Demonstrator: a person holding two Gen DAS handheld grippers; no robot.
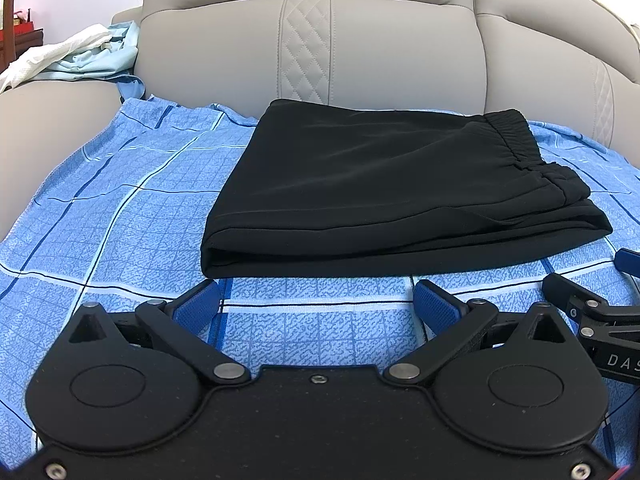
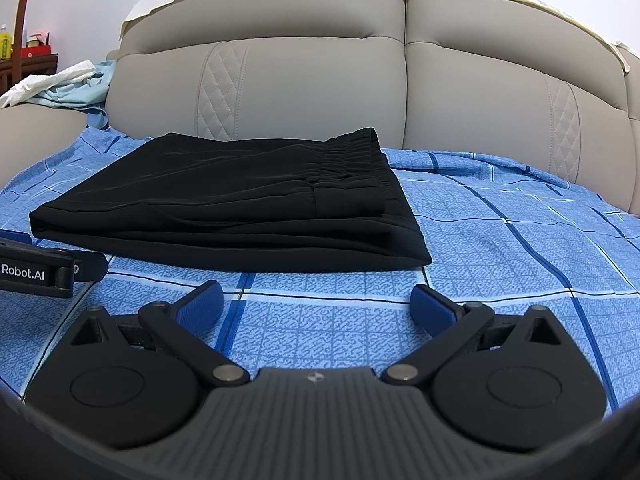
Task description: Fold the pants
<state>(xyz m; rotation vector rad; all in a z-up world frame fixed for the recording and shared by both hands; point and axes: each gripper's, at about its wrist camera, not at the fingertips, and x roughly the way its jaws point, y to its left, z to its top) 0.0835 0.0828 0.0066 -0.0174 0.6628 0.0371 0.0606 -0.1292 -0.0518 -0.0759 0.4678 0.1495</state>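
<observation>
We saw the black fabric pants (image 1: 384, 184) lying folded in a flat stack on the blue checked bedsheet (image 1: 120, 208), toward its far edge by the grey padded headboard (image 1: 304, 48), elastic waistband to the right. Our left gripper (image 1: 318, 300) sat wide open and held nothing, just short of the stack's near edge. Our right gripper (image 2: 318, 300) was likewise spread wide and empty.

We look low and forward from behind each gripper, both views facing the padded grey sofa backrest (image 1: 240, 52) across the blue checked cotton sheet (image 1: 120, 200). The folded black pants (image 1: 380, 184) lie near in both; our left view sits further left, the right view further right.
</observation>
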